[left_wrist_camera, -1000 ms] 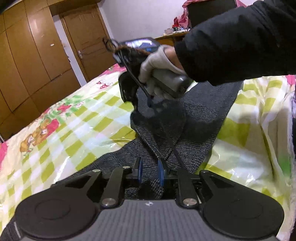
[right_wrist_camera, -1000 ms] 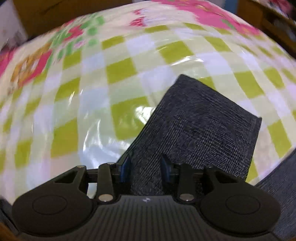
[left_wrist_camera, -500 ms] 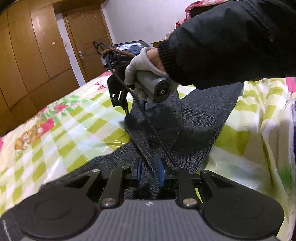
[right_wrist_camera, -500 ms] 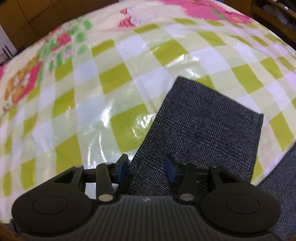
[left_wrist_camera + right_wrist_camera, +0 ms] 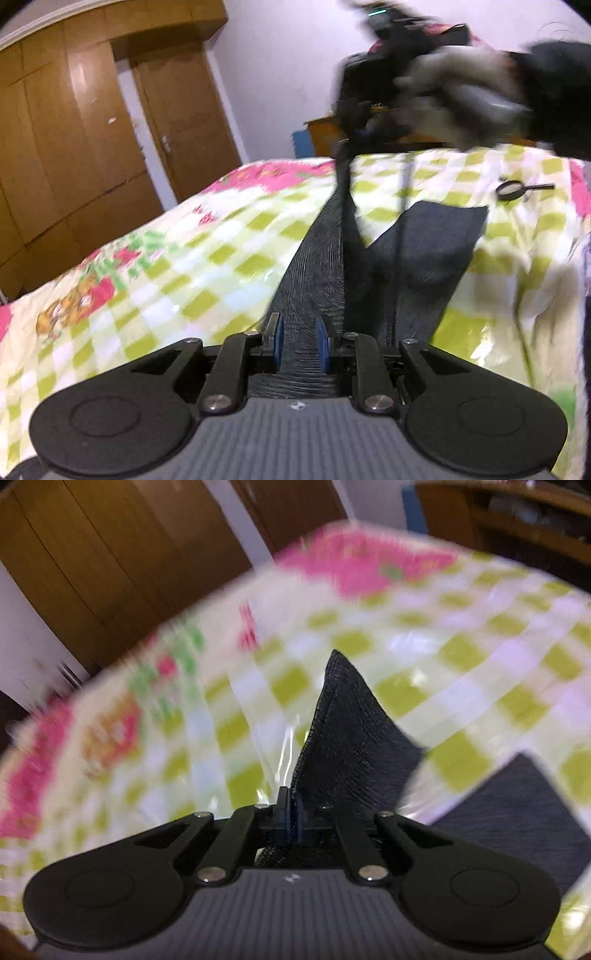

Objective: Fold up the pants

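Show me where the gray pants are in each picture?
Left wrist view: the pants run up the middle, from between the left tongs to the right tongs, which lift one leg.
Right wrist view: a pant leg sticks up at centre, pinched in the right tongs; another part lies at lower right.
Shared landmark: the checked green bedspread and the wooden door behind it.
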`<move>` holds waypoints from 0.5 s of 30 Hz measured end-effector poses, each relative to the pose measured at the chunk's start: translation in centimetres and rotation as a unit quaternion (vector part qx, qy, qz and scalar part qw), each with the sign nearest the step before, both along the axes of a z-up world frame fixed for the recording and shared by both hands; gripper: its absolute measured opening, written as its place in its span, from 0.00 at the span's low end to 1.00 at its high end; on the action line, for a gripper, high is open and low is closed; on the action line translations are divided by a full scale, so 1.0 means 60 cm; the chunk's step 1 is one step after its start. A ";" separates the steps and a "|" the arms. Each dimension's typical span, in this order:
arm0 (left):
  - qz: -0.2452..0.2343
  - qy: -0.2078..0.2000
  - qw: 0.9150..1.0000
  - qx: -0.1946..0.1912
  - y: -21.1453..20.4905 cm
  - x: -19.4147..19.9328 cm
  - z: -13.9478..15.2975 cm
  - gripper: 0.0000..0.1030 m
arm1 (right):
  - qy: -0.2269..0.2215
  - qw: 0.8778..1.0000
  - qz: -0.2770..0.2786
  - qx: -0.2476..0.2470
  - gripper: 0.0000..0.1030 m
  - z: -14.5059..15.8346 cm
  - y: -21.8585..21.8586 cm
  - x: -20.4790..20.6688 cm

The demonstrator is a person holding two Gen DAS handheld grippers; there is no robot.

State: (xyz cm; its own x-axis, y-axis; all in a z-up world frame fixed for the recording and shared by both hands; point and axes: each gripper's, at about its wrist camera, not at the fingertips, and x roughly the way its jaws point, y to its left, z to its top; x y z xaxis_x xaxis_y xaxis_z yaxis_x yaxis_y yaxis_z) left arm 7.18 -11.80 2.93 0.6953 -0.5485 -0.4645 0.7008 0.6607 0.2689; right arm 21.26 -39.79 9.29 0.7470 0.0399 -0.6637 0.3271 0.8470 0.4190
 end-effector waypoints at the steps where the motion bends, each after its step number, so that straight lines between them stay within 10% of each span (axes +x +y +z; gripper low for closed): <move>1: -0.007 -0.001 1.000 0.009 -0.013 -0.003 -0.008 0.34 | -0.016 1.000 -0.008 -0.004 0.03 0.004 -0.015 -0.043; 7: -0.055 0.045 0.992 0.107 -0.086 -0.028 -0.083 0.36 | 0.045 0.990 -0.083 0.107 0.06 -0.185 -0.120 -0.166; 15: -0.057 0.040 0.990 0.121 -0.114 -0.022 -0.076 0.36 | -0.015 0.986 -0.090 0.140 0.23 -0.205 -0.152 -0.156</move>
